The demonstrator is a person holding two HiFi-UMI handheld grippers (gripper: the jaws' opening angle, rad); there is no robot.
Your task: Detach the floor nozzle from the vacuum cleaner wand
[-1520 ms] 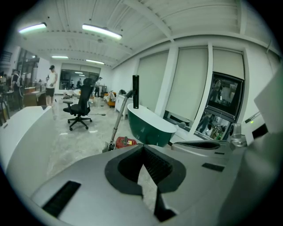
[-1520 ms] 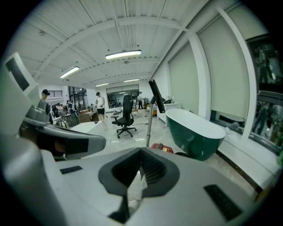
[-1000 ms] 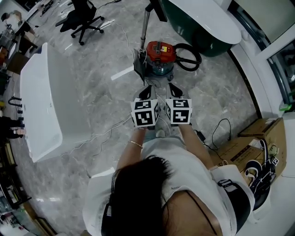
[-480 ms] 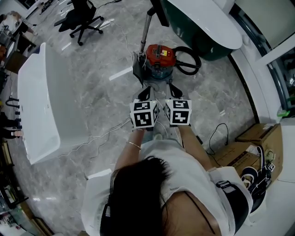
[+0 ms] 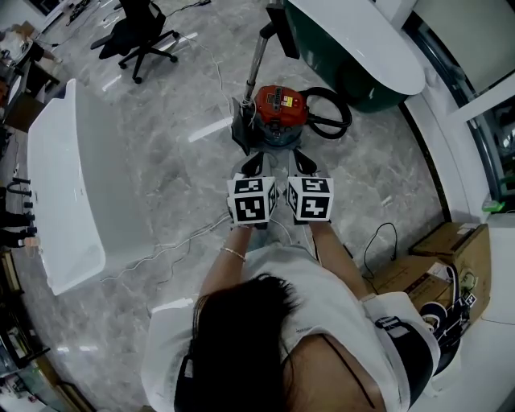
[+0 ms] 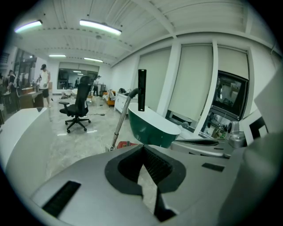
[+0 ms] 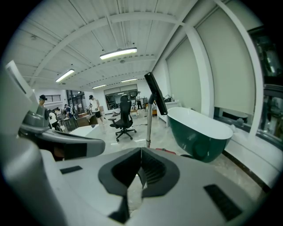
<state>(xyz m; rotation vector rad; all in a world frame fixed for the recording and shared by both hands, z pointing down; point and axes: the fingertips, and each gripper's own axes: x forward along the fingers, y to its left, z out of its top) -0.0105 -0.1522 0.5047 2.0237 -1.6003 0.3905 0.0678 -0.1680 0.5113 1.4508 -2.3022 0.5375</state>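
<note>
Both grippers are riding side by side in front of the person, the left gripper point(image 5: 256, 158) and the right gripper point(image 5: 301, 156) each keeping its jaws pressed together on nothing, as both gripper views are showing. The red vacuum canister point(image 5: 279, 107) is sitting on the floor at 12 o'clock from them, close ahead but apart from the tips. The wand point(image 5: 256, 64) is standing nearly upright from the canister's left side, its long axis running floor to ceiling and leaning slightly toward 1 o'clock in the head view. The floor nozzle point(image 5: 279, 24) is perching as a flat black bar at the wand's upper end, well above the canister. In the left gripper view the wand is lying toward 11 o'clock of the jaws, while in the right gripper view it is rising almost dead at 12. Neither hand is looking clearly nearer, though the wand's foot is lying more on the left gripper's side, so the reach is probably having to go forward and up
</note>
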